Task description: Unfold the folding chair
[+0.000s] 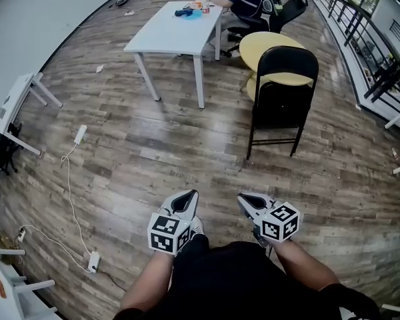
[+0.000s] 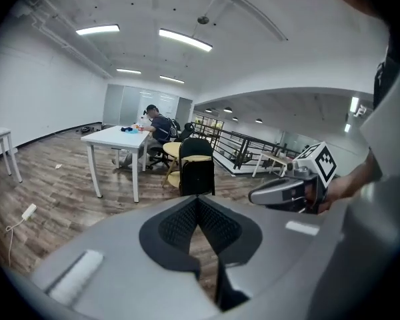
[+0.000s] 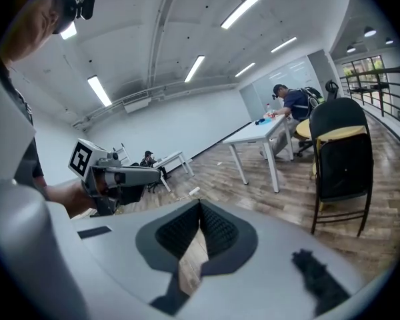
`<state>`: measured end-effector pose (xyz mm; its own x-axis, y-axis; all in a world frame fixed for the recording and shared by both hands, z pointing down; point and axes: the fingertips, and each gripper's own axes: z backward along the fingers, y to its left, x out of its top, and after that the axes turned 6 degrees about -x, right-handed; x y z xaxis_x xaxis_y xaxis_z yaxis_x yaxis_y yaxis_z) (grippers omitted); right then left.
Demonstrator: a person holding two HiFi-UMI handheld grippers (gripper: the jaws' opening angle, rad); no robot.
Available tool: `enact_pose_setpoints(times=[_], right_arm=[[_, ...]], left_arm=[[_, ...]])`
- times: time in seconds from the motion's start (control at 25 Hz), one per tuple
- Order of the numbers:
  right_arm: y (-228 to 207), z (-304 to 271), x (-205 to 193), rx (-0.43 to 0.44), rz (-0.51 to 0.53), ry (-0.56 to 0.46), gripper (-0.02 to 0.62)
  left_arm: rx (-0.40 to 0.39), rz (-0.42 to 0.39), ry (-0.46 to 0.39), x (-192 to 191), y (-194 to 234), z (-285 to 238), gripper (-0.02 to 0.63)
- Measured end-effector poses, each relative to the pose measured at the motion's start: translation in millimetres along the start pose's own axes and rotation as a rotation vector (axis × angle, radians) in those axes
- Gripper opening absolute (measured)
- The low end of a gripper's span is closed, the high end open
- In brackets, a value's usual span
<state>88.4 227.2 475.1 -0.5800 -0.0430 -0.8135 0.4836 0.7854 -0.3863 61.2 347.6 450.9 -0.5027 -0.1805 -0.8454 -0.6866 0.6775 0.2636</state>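
Clearly nothing is done yet — the chair [image 1: 280, 105] stands folded upright by the yellow table [image 1: 267, 44], well ahead of both grippers. The left gripper [image 1: 189, 195] and right gripper [image 1: 245, 199] are closed and empty — reaching and unfolding remain.

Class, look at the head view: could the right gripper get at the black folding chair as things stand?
Probably not yet: the folding chair stands well beyond the right gripper, across bare floor. Nothing blocks the way, so stepping closer should do; its fingers are shut.
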Motion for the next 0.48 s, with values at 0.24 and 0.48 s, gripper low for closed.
enact_pose_setpoints(times=[0.24, 0.48], right_arm=[[7, -36, 20, -0.075, -0.017, -0.001, 0.005], [9, -55, 38, -0.168, -0.025, -0.037, 0.005]], left_arm=[[-0.087, 0.002, 0.018, 10, 44, -1, 0.008], [-0.146, -0.047, 0.011, 28, 83, 3, 0.008]])
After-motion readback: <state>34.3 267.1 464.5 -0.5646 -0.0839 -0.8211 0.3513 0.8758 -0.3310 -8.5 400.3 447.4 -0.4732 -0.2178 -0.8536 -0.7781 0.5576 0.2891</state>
